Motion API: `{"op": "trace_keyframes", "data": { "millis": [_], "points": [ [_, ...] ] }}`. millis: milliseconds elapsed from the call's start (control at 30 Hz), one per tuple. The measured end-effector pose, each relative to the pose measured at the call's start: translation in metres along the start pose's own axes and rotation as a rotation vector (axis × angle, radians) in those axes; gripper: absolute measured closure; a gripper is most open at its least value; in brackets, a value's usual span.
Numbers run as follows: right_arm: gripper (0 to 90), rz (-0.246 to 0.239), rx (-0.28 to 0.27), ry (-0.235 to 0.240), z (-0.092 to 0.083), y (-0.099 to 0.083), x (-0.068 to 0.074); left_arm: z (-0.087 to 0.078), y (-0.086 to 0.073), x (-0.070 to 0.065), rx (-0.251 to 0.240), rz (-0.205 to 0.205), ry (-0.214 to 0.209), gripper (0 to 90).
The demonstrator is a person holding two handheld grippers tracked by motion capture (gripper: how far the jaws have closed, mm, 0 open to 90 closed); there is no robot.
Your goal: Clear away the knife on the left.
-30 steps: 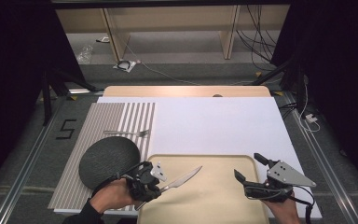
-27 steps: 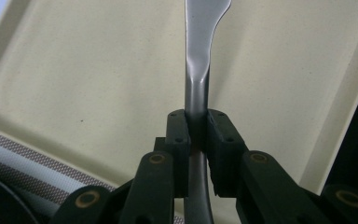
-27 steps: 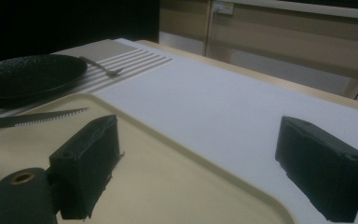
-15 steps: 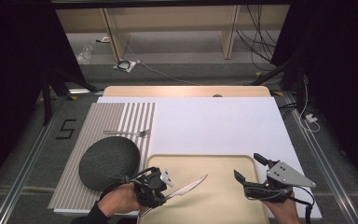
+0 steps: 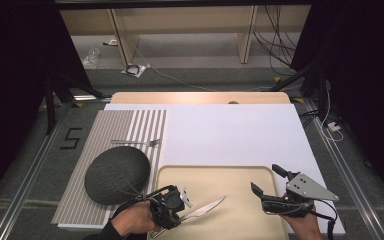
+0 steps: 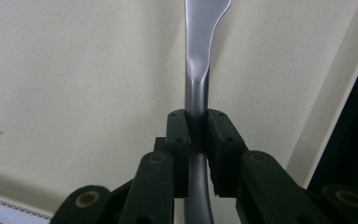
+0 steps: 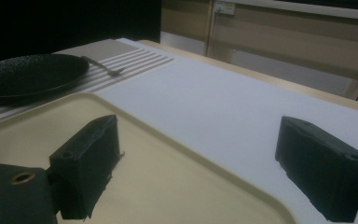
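A silver table knife [image 5: 204, 208] hangs low over the cream tray [image 5: 230, 180], its blade pointing right and away from me. My left gripper [image 5: 176, 209] is shut on the knife's handle at the tray's near left corner. In the left gripper view the jaws pinch the handle [image 6: 197, 98] and the tray [image 6: 74, 84] lies beneath it. My right gripper [image 5: 265, 179] hovers open over the tray's right side, holding nothing. In the right gripper view its pads [image 7: 88, 163] stand wide apart above the tray [image 7: 168, 186].
A dark round plate [image 5: 117, 174] sits on the striped placemat [image 5: 120, 125] left of the tray, with a fork [image 5: 137, 143] just beyond it. The plate [image 7: 28, 74] and fork [image 7: 105, 67] also appear in the right gripper view. A white mat [image 5: 230, 135] covers the table behind the tray.
My left gripper has carried the knife a little right and toward the near edge, over the tray's corner. The right gripper has stayed put.
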State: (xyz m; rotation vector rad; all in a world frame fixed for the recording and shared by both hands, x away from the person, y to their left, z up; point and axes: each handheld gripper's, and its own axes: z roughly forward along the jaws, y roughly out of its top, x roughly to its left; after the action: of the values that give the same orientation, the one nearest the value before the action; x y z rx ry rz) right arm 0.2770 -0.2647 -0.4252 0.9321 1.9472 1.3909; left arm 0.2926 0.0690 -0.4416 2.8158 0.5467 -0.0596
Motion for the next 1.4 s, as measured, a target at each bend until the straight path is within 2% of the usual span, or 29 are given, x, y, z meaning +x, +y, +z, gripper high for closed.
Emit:
{"op": "trace_keyframes", "data": {
  "millis": [267, 833, 900, 967, 1033, 1100, 1233, 1300, 1333, 1400],
  "points": [
    [14.6, -0.001, 0.003, 0.001, 0.0, 0.0, 0.0, 0.01, 0.002, -0.003, 0.038, 0.005, -0.016, 79.3],
    [14.8, 0.0, 0.005, 0.004, 0.0, 0.0, 0.001, 0.016, 0.0, -0.002, 0.064, 0.004, -0.036, 78.6],
    [14.9, 0.001, 0.005, 0.004, 0.0, 0.0, 0.001, 0.015, -0.001, -0.002, 0.048, -0.002, -0.045, 75.6],
    [14.8, -0.001, 0.004, 0.004, 0.0, 0.0, 0.001, 0.011, -0.001, -0.003, 0.029, 0.004, -0.035, 65.8],
    [14.9, 0.0, 0.004, 0.004, 0.0, 0.0, 0.0, 0.007, 0.0, -0.003, -0.011, 0.001, -0.032, 57.3],
    [14.9, 0.002, 0.005, 0.004, 0.0, 0.0, 0.0, 0.005, 0.001, -0.005, -0.043, -0.003, -0.027, 55.3],
    [14.8, 0.001, 0.005, 0.005, 0.0, 0.0, 0.001, 0.005, 0.003, -0.008, -0.079, 0.024, -0.011, 56.9],
    [14.9, 0.0, 0.005, 0.005, 0.0, 0.0, 0.001, 0.006, 0.004, -0.01, -0.093, 0.041, -0.002, 63.3],
    [14.9, -0.001, 0.006, 0.005, 0.0, 0.0, 0.001, 0.008, 0.005, -0.013, -0.11, 0.053, 0.01, 70.5],
    [14.9, -0.003, 0.006, 0.005, 0.0, 0.0, 0.001, 0.009, 0.005, -0.014, -0.115, 0.059, 0.01, 73.6]
  ]
}}
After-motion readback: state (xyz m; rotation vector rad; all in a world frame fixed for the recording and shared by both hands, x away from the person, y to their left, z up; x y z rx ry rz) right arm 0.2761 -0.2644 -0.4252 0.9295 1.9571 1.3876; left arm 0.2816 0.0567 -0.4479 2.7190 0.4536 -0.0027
